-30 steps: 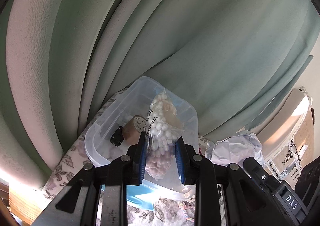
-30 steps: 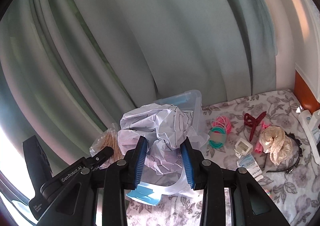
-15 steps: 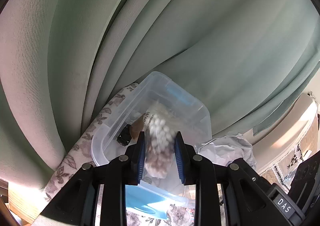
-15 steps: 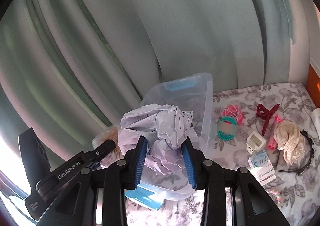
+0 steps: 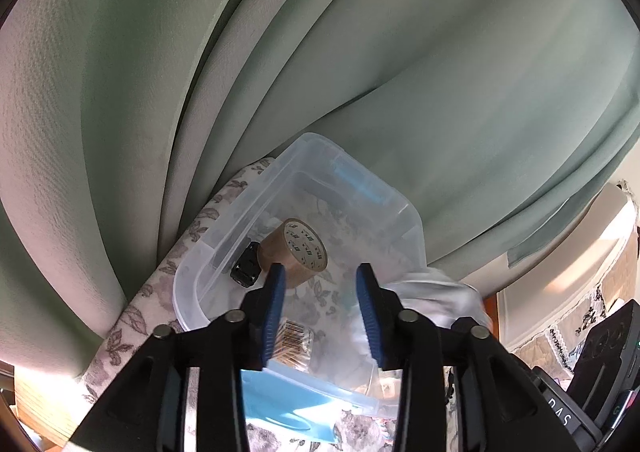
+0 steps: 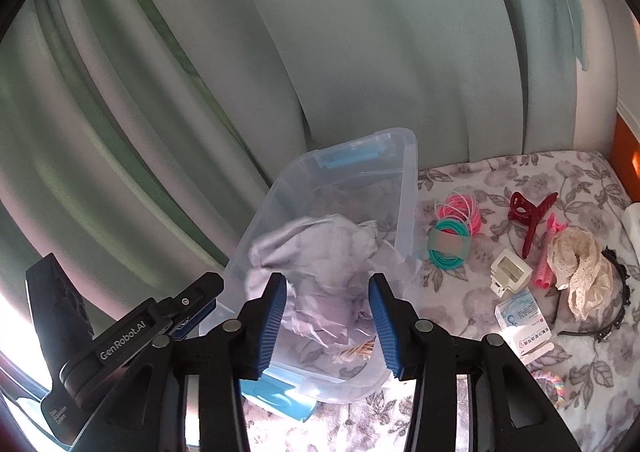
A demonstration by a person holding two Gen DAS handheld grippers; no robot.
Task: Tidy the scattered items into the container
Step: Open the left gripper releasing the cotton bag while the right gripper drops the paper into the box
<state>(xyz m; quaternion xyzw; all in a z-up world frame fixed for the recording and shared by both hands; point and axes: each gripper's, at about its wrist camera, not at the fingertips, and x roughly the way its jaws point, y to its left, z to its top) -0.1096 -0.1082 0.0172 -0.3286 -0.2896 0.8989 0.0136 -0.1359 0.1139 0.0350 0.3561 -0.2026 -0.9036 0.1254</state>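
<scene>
The clear plastic container (image 6: pixel 404 188) stands at the back edge of the floral-covered surface (image 6: pixel 520 180), against the green curtain (image 6: pixel 320 52), with a blue latch on its far rim. Inside it lie a roll of brown tape (image 5: pixel 298 248) and a small black object (image 5: pixel 245 267) just beside the roll. A second ago the left gripper (image 5: pixel 320 312) pinched a clear bag of white beads; now its jaws are opening, nothing sits between the blue pads, and a packet with a barcode (image 5: pixel 294 340) lies in the container's near end beneath them. The right gripper (image 6: pixel 329 322) was clamped on crumpled pale paper (image 6: pixel 320 252) a second ago; its jaws are also opening, the pads stand clear of the paper, and the blurred paper sits lower, inside the container, where before it rose above the rim. Both grippers hang over the container's near edge.

To the right of the container, still out on the surface, lie pink and teal hair ties (image 6: pixel 456 228), a dark red claw clip (image 6: pixel 530 216), a small white box (image 6: pixel 510 272), a cream lace scrunchie (image 6: pixel 580 272), pink clips (image 6: pixel 548 252), a black headband (image 6: pixel 616 300) and a blue-and-white packet (image 6: pixel 520 316). A blue lid (image 6: pixel 276 392) lies under the container's near corner.
</scene>
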